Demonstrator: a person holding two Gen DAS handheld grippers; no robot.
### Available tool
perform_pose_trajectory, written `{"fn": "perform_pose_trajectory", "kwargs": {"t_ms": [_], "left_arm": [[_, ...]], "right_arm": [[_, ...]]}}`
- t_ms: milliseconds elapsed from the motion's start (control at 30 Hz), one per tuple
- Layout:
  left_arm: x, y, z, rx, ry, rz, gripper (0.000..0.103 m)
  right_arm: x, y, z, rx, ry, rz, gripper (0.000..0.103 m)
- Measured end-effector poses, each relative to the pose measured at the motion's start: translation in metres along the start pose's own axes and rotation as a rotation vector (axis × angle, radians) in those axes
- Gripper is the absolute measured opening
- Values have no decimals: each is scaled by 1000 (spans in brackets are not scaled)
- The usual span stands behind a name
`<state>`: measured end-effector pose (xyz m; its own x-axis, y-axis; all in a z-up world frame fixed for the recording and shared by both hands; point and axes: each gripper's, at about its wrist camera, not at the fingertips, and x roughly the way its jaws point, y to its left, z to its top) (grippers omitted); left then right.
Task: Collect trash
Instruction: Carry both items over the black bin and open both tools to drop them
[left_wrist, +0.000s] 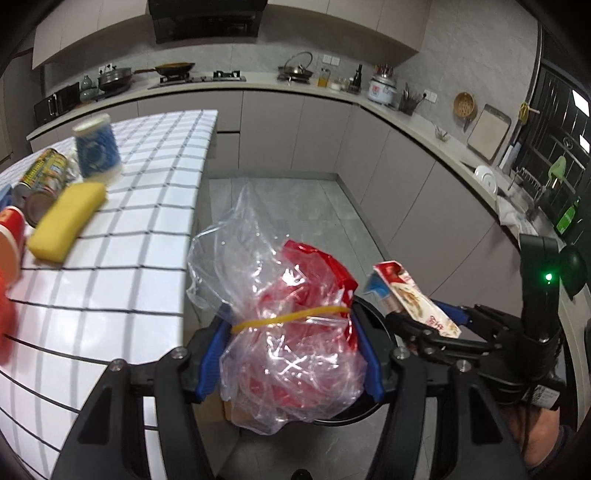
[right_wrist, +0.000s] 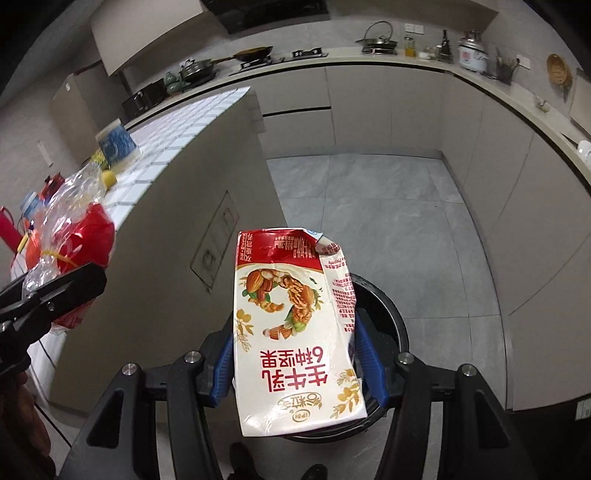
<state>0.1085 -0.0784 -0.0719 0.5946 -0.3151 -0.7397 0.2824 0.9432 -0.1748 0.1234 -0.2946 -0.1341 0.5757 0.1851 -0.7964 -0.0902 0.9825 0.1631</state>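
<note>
My left gripper (left_wrist: 291, 362) is shut on a clear plastic bag (left_wrist: 280, 314) with red wrapping inside and a yellow rubber band around it. It hangs beside the table edge, over a black round bin (left_wrist: 369, 402). The bag also shows in the right wrist view (right_wrist: 74, 236). My right gripper (right_wrist: 295, 369) is shut on a white and red milk carton (right_wrist: 291, 332), held above the black bin (right_wrist: 388, 317). In the left wrist view the carton (left_wrist: 413, 299) is just right of the bag.
A white tiled table (left_wrist: 122, 266) stands to the left with a yellow sponge (left_wrist: 66, 218), a tin can (left_wrist: 44, 177), a blue and white cup (left_wrist: 96, 147) and a red cup (left_wrist: 9, 236). Grey floor (right_wrist: 388, 221) and kitchen cabinets lie ahead.
</note>
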Motion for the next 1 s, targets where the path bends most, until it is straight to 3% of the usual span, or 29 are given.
{"fn": "perform_pose_trajectory", "kwargs": {"t_ms": [200, 233, 267, 300, 333, 600, 1000], "left_arm": [[27, -23, -7, -5, 57, -21, 65], [30, -26, -7, -5, 62, 6, 73], [29, -24, -6, -21, 51, 35, 81], [26, -22, -4, -42, 31, 24, 95], [22, -20, -2, -57, 11, 17, 97], [12, -20, -1, -64, -14, 113, 97], [12, -17, 5, -78, -17, 143, 98]], "right_arm": [[32, -19, -7, -71, 54, 63, 61], [40, -20, -11, -106, 59, 78, 66], [49, -23, -14, -123, 83, 37, 88], [58, -30, -18, -121, 118, -3, 91], [61, -35, -19, -110, 122, 12, 91], [55, -53, -18, -61, 117, 67, 91], [35, -42, -3, -82, 94, 19, 91]]}}
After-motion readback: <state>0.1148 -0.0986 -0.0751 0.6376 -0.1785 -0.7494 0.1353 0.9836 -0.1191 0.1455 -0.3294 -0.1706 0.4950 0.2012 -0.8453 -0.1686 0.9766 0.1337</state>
